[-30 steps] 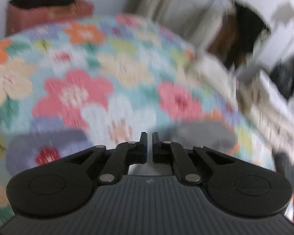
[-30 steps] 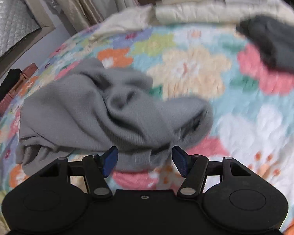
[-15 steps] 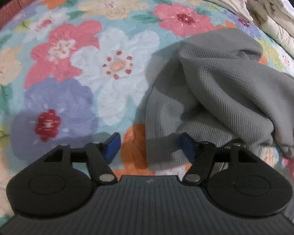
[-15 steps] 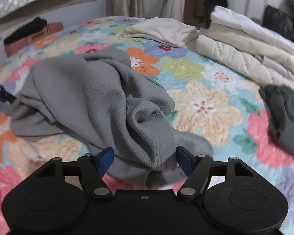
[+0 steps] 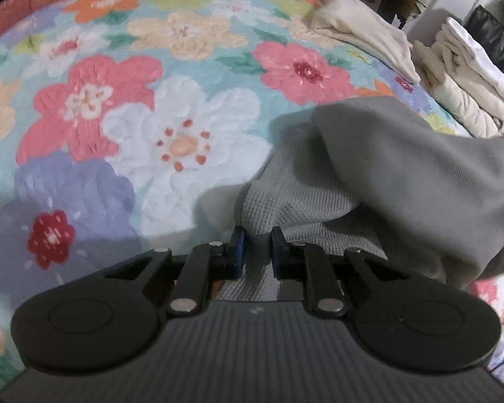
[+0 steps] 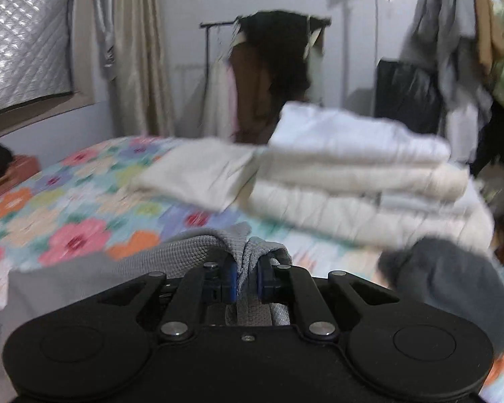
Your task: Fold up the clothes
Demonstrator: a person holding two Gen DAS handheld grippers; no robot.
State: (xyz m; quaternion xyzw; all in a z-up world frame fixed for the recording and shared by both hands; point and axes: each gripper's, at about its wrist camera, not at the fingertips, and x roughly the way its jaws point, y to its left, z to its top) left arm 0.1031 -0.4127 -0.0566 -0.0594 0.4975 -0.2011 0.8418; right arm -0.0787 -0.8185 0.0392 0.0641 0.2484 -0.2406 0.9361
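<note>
A grey waffle-knit garment (image 5: 386, 168) lies crumpled on the floral quilt (image 5: 151, 100). My left gripper (image 5: 256, 235) is shut on a near corner of it, with cloth pinched between the blue pads. My right gripper (image 6: 246, 268) is shut on a bunched fold of the same garment (image 6: 198, 252) and holds it lifted above the bed. The garment spreads to the left below the right gripper.
A stack of folded cream and white bedding (image 6: 359, 174) and a flat cream cloth (image 6: 198, 174) lie at the far side of the bed. A dark grey garment (image 6: 447, 275) lies at the right. A clothes rack (image 6: 272, 77) stands behind.
Both grippers were open beside the grey garment half a second ago; both have now closed on it. The right gripper has lifted and tilted up toward the room.
</note>
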